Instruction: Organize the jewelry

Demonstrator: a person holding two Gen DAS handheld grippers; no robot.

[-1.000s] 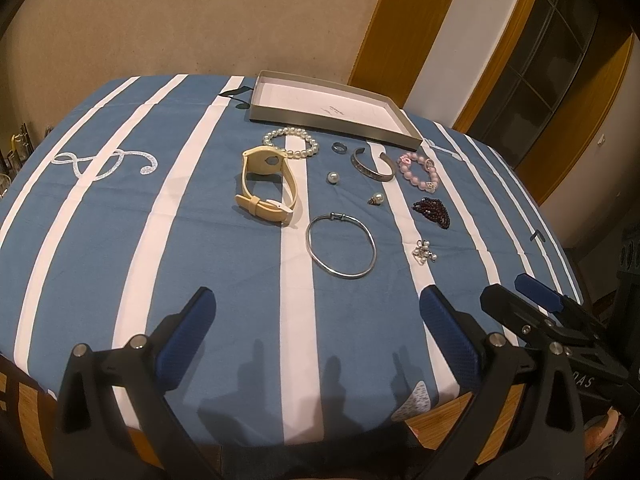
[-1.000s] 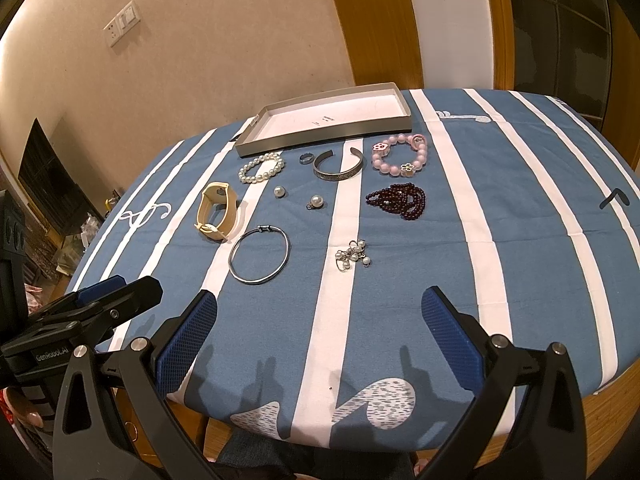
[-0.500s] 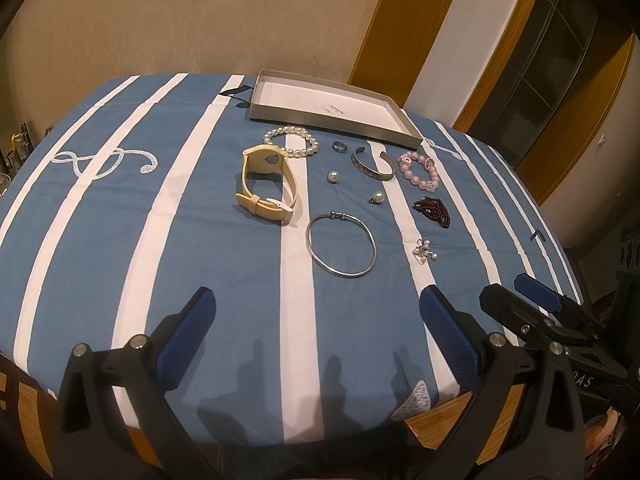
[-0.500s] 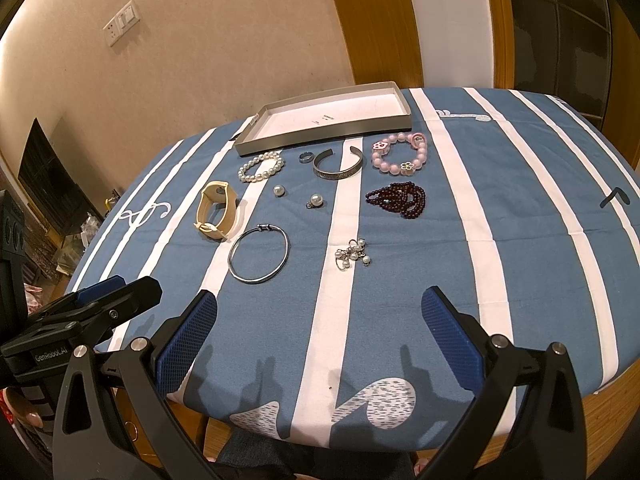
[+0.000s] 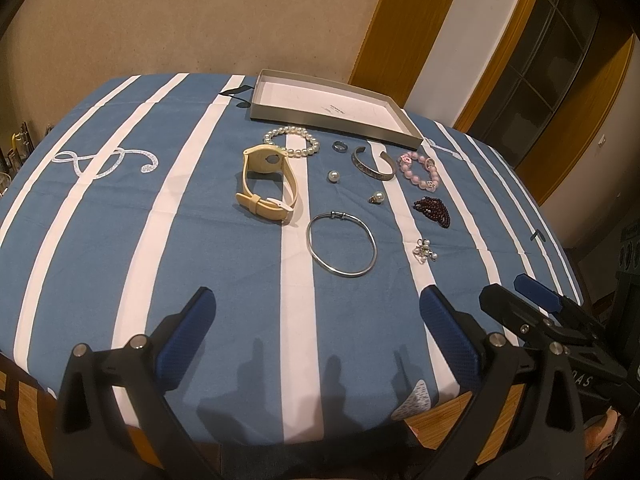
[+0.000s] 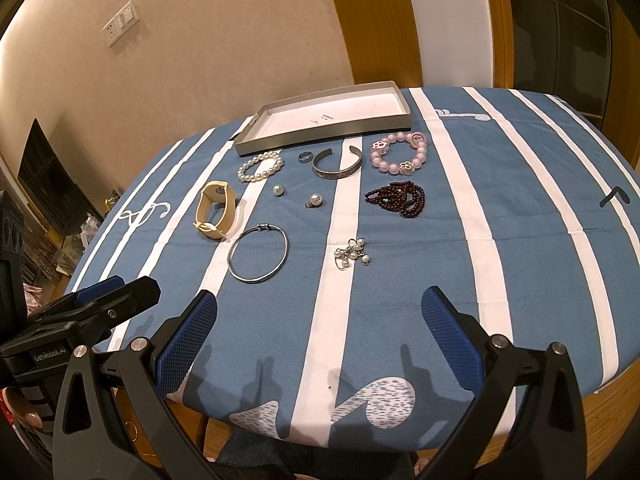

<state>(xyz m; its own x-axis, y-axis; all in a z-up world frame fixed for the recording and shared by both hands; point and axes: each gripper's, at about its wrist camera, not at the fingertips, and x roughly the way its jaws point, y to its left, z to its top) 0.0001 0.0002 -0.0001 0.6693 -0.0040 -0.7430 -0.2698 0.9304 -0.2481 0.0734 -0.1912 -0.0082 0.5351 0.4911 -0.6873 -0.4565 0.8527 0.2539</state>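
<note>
Blue-padded grippers (image 5: 316, 312) unmoved; jewelry likewise

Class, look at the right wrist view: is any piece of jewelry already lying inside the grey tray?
No. The grey tray shows only its bare white floor, while pieces like the pearl bracelet lie on the tablecloth outside it.

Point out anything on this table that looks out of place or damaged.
Nothing looks damaged. The shallow grey cardboard tray holds no jewelry; every piece lies loose on the blue-and-white striped cloth, and the cream watch stands on edge instead of lying flat.
</note>
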